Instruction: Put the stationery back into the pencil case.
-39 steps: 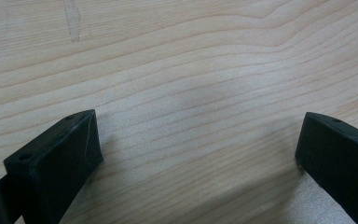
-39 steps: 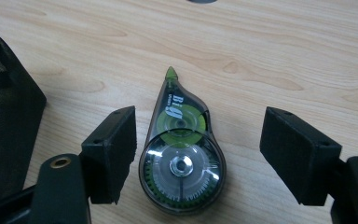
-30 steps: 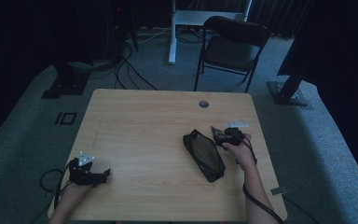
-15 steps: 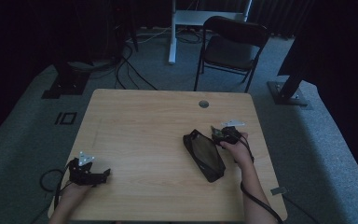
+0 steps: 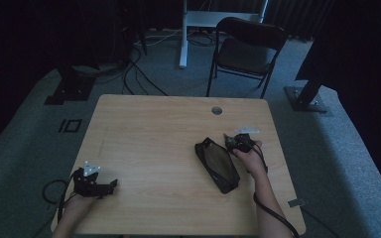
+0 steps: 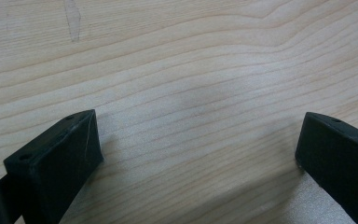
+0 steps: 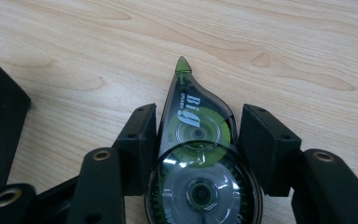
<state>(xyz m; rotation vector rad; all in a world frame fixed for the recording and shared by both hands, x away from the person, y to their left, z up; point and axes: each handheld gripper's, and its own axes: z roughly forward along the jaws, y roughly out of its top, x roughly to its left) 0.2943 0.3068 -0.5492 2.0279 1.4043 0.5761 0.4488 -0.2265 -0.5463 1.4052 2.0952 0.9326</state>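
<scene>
A clear correction tape dispenser (image 7: 198, 154) with green reels and a green tip lies flat on the wooden table (image 5: 158, 129). My right gripper (image 7: 198, 109) has it between its jaws; they have just been closing and both pads now meet its sides. In the high view this right gripper (image 5: 230, 141) sits at the right end of a black zipped pouch (image 5: 217, 163). My left gripper (image 5: 110, 184) rests near the table's front left corner. In its own view the left gripper (image 6: 198, 135) is open, with bare wood between the jaws.
A corner of the black pouch (image 7: 0, 121) lies just left of the right jaws. A round cable hole (image 5: 217, 110) sits near the table's far edge. Behind the table stands a dark folding chair (image 5: 248, 49), with cables on the floor.
</scene>
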